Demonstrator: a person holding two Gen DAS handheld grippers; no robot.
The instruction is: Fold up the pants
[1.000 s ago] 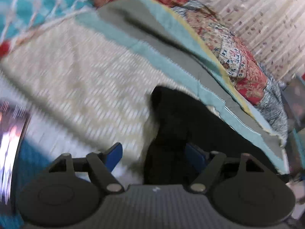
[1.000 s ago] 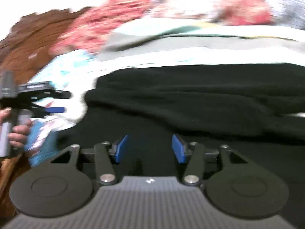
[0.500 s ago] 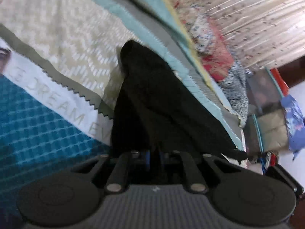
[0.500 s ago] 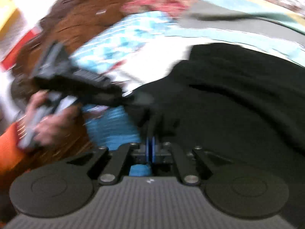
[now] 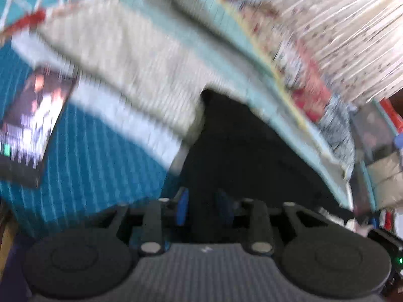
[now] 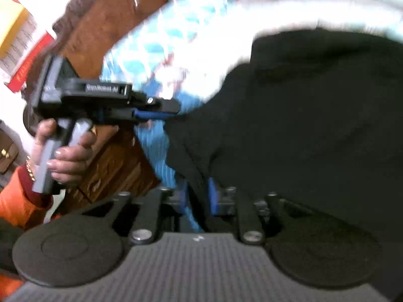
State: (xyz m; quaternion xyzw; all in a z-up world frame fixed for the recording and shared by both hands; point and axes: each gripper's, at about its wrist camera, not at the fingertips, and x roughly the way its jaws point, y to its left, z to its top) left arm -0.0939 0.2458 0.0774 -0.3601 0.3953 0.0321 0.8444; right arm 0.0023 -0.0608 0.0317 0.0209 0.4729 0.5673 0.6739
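Both tools half-parted over black pants, hold doubtful

Left tool (image 5: 203, 207) and right tool (image 6: 197, 196) have just been opening; cloth of the pants (image 6: 302, 125) sits between each pair of pads, but blur hides whether they press. Risk: the edge slips free and the fold collapses or lands skewed. Pants lie on a patchwork quilt (image 5: 131, 80) on a bed; phone (image 5: 30, 130) lies nearby, floral curtain (image 5: 340, 30) behind.

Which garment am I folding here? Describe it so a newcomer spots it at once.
Start at the bed's patchwork quilt of teal, cream and grey panels. Lying on it is the black pants, the only plain, dark cloth amid the patterned fabrics.
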